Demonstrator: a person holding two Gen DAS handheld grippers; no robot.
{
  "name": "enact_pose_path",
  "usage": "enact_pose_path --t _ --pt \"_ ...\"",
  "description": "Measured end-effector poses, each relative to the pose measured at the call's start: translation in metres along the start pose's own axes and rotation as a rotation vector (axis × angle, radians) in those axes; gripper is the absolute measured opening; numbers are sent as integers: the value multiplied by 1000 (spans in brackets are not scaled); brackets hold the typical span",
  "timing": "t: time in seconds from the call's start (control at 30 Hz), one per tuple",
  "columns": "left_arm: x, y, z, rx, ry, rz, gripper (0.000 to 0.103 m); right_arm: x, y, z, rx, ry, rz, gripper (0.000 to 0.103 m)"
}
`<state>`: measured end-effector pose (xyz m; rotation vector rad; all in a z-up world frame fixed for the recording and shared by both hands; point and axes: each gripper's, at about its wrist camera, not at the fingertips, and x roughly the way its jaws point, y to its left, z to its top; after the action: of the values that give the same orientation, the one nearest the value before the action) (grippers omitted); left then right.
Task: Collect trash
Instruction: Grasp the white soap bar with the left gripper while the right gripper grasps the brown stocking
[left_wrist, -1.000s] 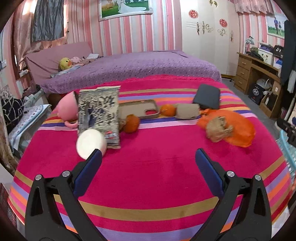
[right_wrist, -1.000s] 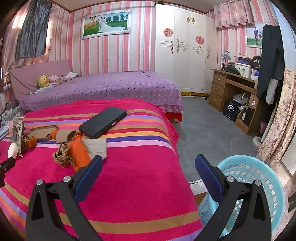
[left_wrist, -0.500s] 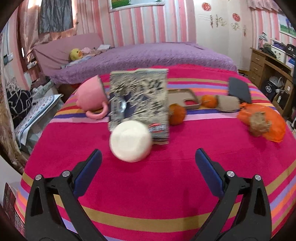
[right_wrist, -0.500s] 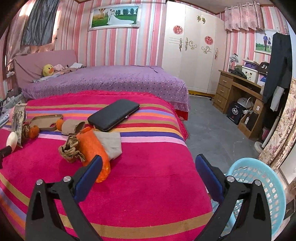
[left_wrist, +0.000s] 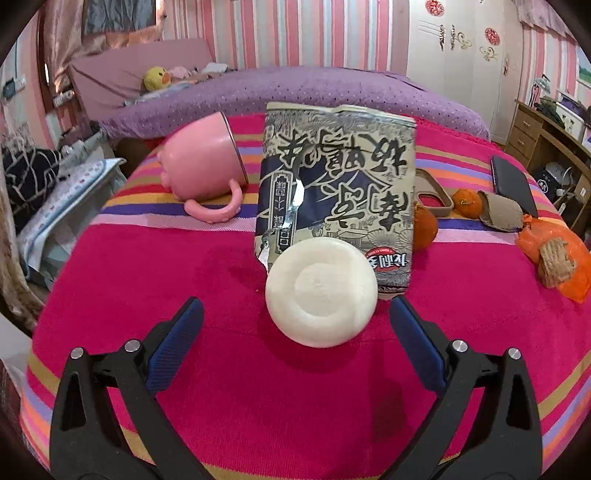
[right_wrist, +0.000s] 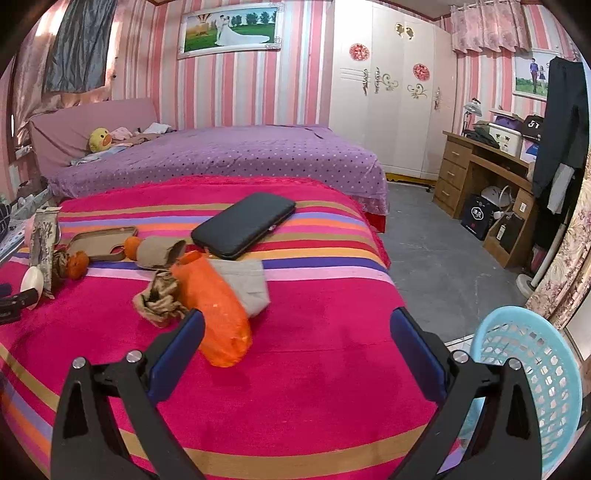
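Observation:
My left gripper (left_wrist: 295, 317) is open and empty, just short of a white round cup (left_wrist: 321, 291) lying on its side, base toward me, on the striped cloth. Behind the cup stands a torn snack bag (left_wrist: 340, 177) with black print. My right gripper (right_wrist: 297, 325) is open and empty over the cloth, its left finger close to an orange plastic bag (right_wrist: 218, 306). A crumpled brown wrapper (right_wrist: 159, 299) and a grey paper (right_wrist: 247, 284) lie beside that bag. A light blue basket (right_wrist: 532, 373) stands on the floor at the right.
A pink mug (left_wrist: 203, 158) lies on its side left of the snack bag. Tangerines (left_wrist: 424, 229), a tan phone case (right_wrist: 99, 243), a brown pouch (right_wrist: 159, 253) and a black wallet (right_wrist: 243, 225) lie further back. A purple bed (right_wrist: 221, 158) is behind; a desk (right_wrist: 480, 173) at the right.
My left gripper has moved forward and left toward the white cup and snack bag, which now fill the view's middle. My right gripper has moved closer to the orange bag. Both stayed open.

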<state>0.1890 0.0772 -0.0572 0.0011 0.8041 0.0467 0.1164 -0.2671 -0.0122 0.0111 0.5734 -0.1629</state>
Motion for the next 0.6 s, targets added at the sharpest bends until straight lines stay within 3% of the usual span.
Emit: enact_pose_path --t 0.23,0.6 --pt "4 -2 0 22 11 -31 62 2 23 1 -4 6 34 98" --pt "-11 -2 -5 33 -11 0 61 19 78 -3 -74 64 97 98"
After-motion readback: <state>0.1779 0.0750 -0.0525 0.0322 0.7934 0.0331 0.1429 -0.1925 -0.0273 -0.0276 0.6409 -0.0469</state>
